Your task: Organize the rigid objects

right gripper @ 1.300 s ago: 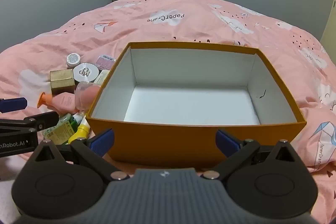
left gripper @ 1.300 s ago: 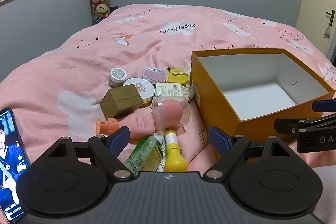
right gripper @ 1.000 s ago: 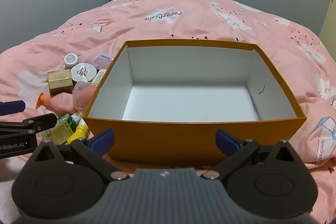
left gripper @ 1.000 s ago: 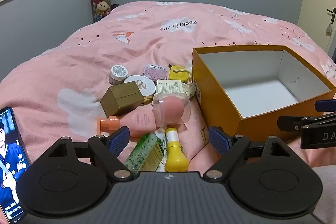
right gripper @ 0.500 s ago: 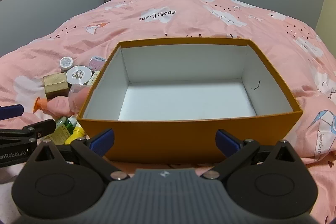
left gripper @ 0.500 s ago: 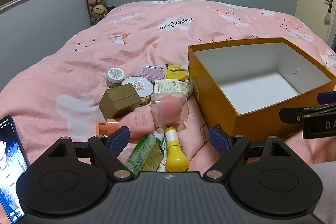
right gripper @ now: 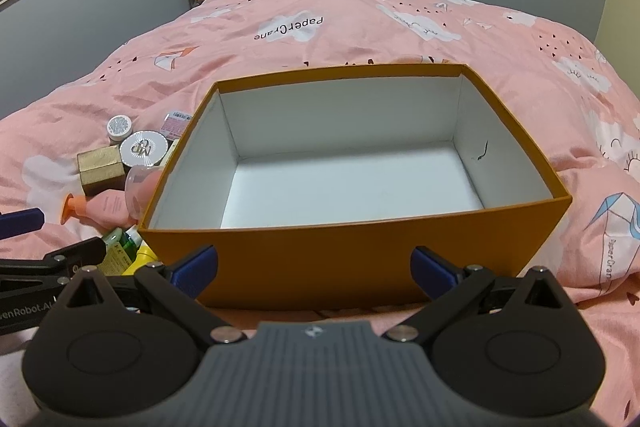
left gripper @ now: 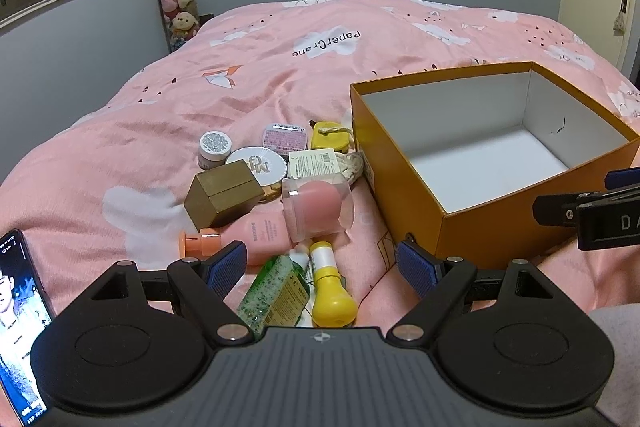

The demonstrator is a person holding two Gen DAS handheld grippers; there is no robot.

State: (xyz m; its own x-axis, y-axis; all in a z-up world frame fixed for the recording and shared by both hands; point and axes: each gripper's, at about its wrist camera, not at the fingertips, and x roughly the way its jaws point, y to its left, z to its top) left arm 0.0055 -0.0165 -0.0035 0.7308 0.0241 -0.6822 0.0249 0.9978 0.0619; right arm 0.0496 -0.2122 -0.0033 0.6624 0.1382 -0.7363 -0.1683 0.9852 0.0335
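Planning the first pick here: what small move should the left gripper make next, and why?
Probably ease the left gripper forward and down over the yellow bottle. Its jaws are open and empty, the bottle lies nearest between them, and the orange box is empty.

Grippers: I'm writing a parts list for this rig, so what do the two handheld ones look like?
Both the left gripper and the right gripper are matte black plastic: a ribbed grey-black centre body, two round discs, silver screws, and blue pads on the jaws. White lettering marks their sides.
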